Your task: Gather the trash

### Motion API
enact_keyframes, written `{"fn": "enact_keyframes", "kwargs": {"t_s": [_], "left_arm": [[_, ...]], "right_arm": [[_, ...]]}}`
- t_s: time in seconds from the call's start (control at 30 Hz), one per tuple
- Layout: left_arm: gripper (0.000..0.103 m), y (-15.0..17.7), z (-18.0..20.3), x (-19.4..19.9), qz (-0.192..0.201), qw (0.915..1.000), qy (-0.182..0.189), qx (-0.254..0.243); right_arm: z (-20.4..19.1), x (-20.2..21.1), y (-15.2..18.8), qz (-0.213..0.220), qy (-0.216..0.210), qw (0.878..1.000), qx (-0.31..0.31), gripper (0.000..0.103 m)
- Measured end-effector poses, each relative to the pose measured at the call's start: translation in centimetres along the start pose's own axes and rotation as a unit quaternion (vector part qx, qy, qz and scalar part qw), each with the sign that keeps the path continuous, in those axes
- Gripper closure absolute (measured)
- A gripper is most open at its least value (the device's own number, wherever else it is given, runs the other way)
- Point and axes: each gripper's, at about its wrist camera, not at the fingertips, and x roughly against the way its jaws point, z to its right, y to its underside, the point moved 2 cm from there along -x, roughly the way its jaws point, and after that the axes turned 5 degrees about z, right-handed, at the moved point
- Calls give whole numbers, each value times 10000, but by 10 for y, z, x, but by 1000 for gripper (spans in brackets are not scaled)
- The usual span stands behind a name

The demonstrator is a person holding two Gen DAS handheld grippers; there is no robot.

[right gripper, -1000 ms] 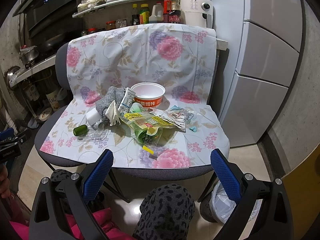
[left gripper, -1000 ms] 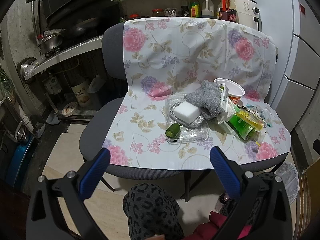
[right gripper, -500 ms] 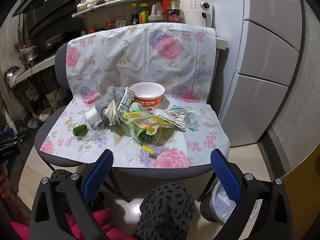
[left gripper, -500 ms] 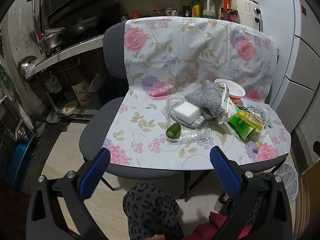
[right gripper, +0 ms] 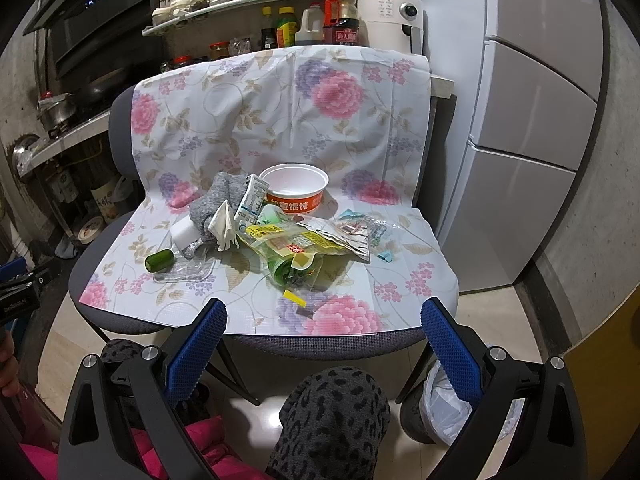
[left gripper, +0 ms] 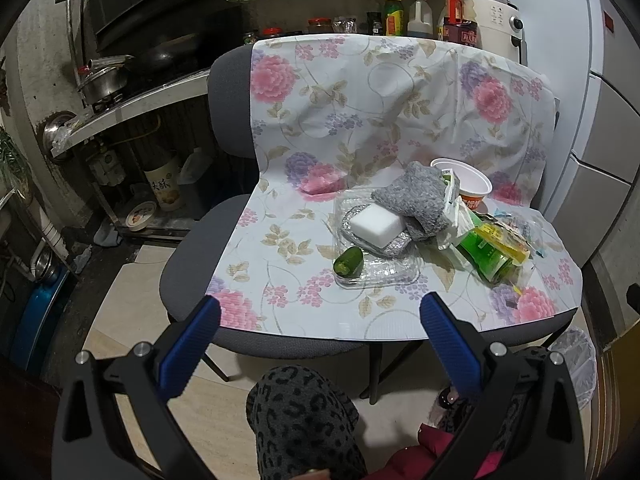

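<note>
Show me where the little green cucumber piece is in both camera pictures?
Left wrist view: the short green cucumber piece lies near the middle, at the front left corner of the clear plastic tray.
Right wrist view: it sits left of centre, at the left end of the trash pile.
Shared landmark: the white foam block just behind it.

Cloth (right gripper: pixel 280 120) draped over chair (left gripper: pixel 192 252). On seat: tray (left gripper: pixel 384 272) left, holding sponge (left gripper: pixel 376 224) and cucumber (left gripper: pixel 349 261); sock (left gripper: pixel 416 200) behind sponge; bowl (right gripper: pixel 295 192) at back; bottle (right gripper: pixel 288 268) under wrappers (right gripper: pixel 316 236), right of tray. Bin (right gripper: pixel 448 404) on floor, below seat's right front.
</note>
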Motion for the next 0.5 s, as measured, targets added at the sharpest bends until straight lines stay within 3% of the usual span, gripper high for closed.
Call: {"fn": "enact_keyframes", "kwargs": {"t_s": [0.5], "left_arm": [[6, 0, -1, 0, 4, 10000, 5, 7]], "right_arm": [[-1, -1, 0, -3, -7, 10000, -1, 6]]}}
